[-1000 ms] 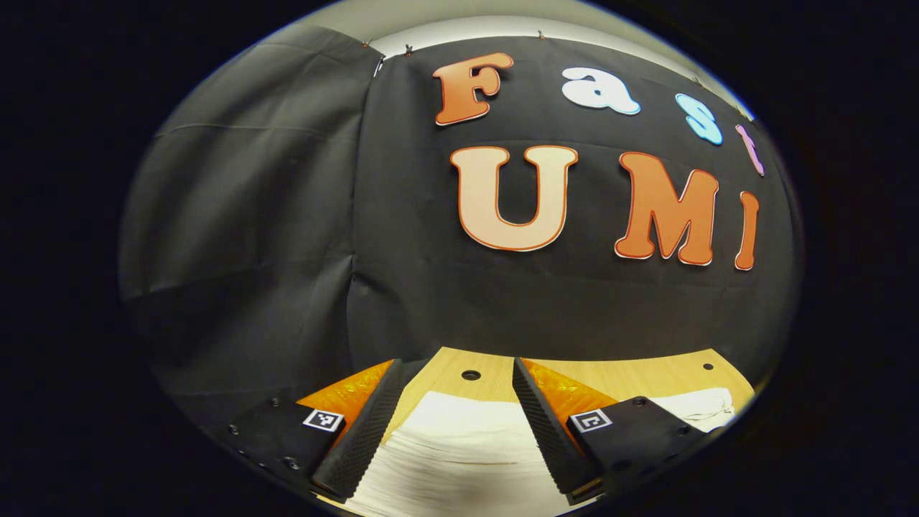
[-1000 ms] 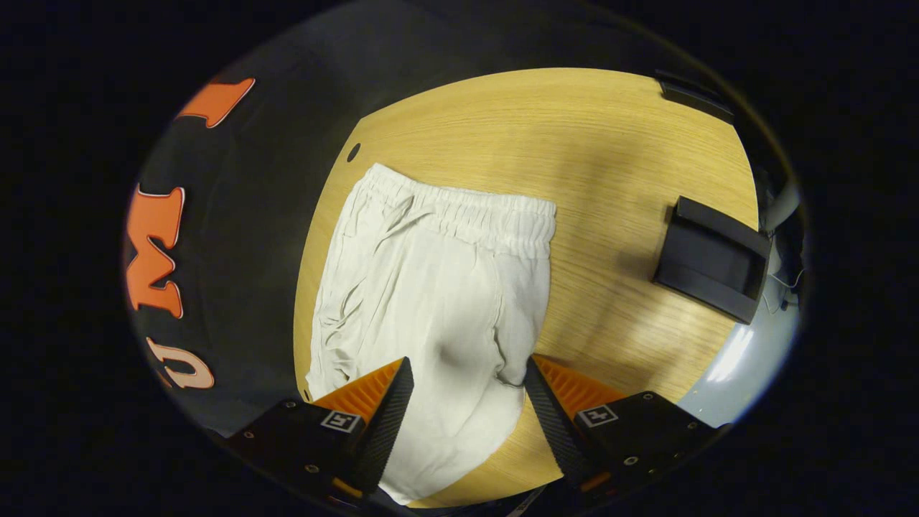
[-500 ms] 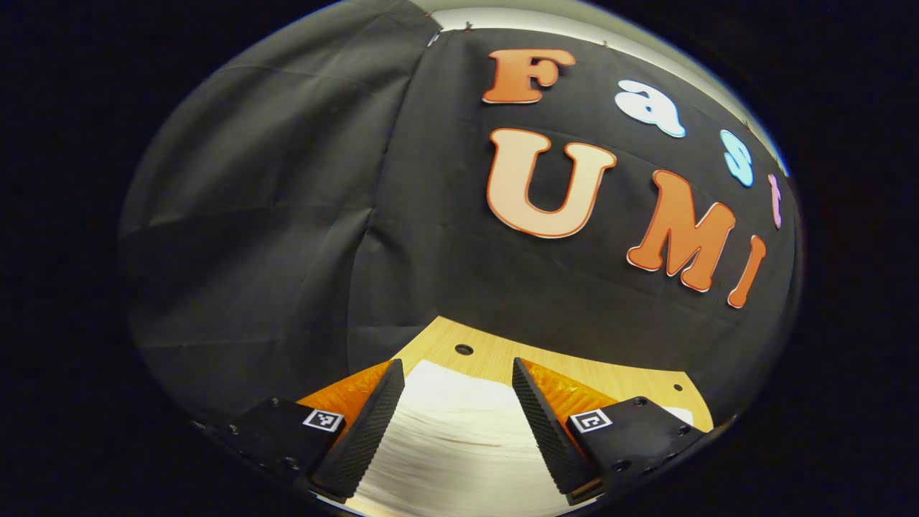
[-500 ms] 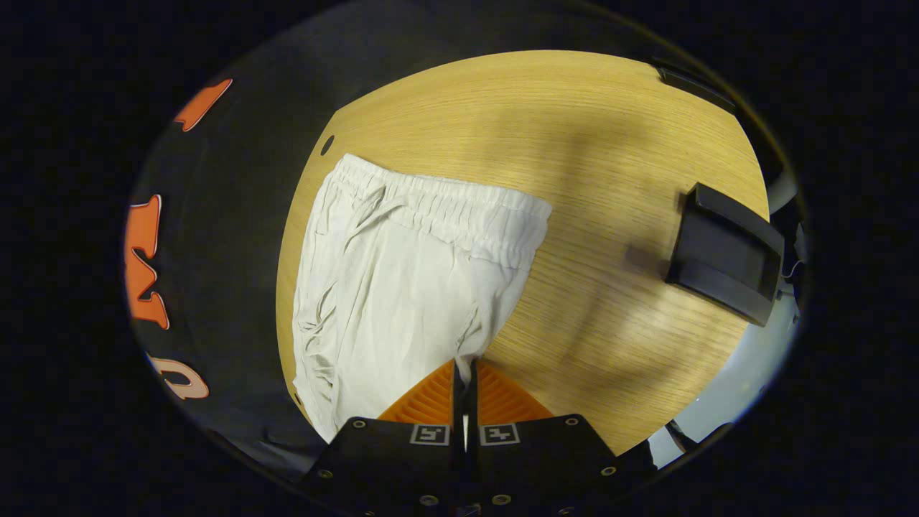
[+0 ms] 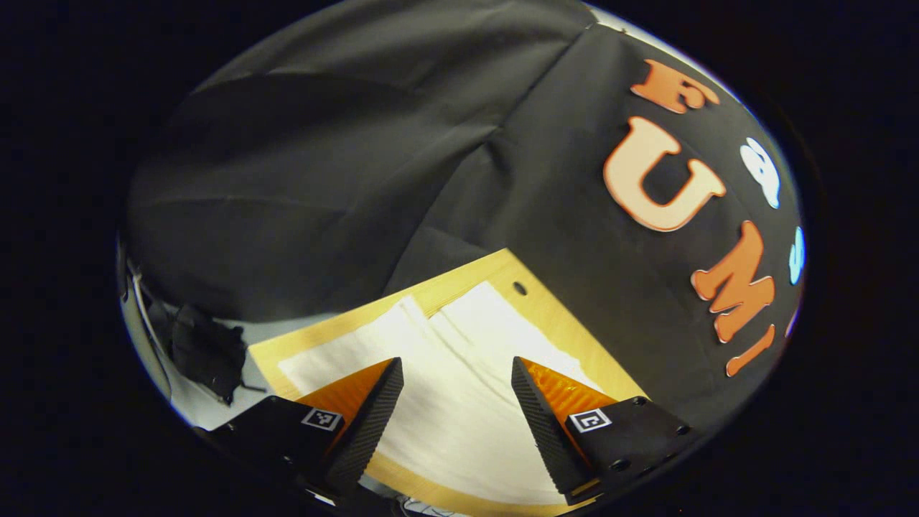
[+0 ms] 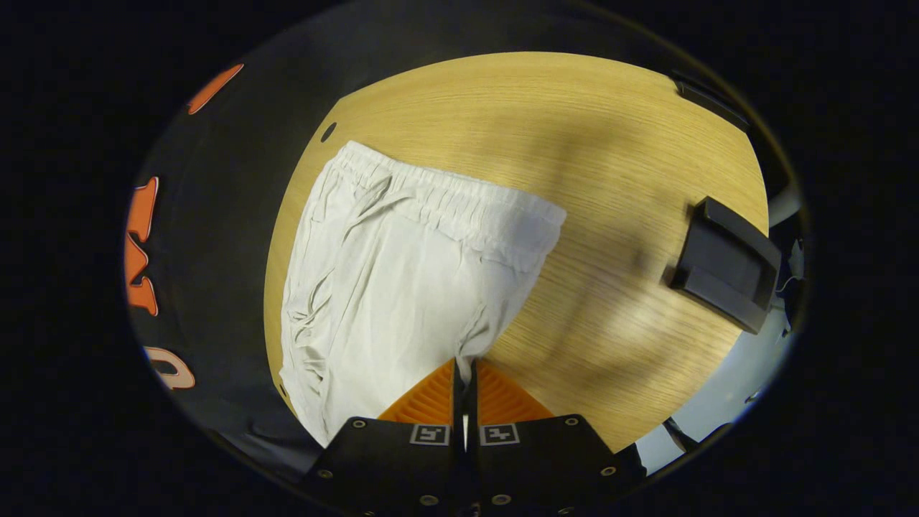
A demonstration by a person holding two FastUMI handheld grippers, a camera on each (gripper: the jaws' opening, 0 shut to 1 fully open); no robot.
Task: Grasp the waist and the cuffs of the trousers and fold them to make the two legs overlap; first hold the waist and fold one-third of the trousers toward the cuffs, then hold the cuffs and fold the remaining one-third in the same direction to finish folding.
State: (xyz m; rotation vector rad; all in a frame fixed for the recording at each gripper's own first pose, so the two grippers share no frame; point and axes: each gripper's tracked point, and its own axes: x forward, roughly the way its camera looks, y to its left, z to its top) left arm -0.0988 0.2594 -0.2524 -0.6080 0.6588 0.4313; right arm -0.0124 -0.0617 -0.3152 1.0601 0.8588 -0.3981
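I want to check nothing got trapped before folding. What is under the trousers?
The trousers lie flat on the wooden table, which shows bare around them. Whatever the cloth covers cannot be seen.

White trousers (image 6: 402, 280) lie flat, creased, on the wooden table (image 6: 574, 129); elastic gathered waist (image 6: 459, 205) at the far end; fabric bunches at the near edge.
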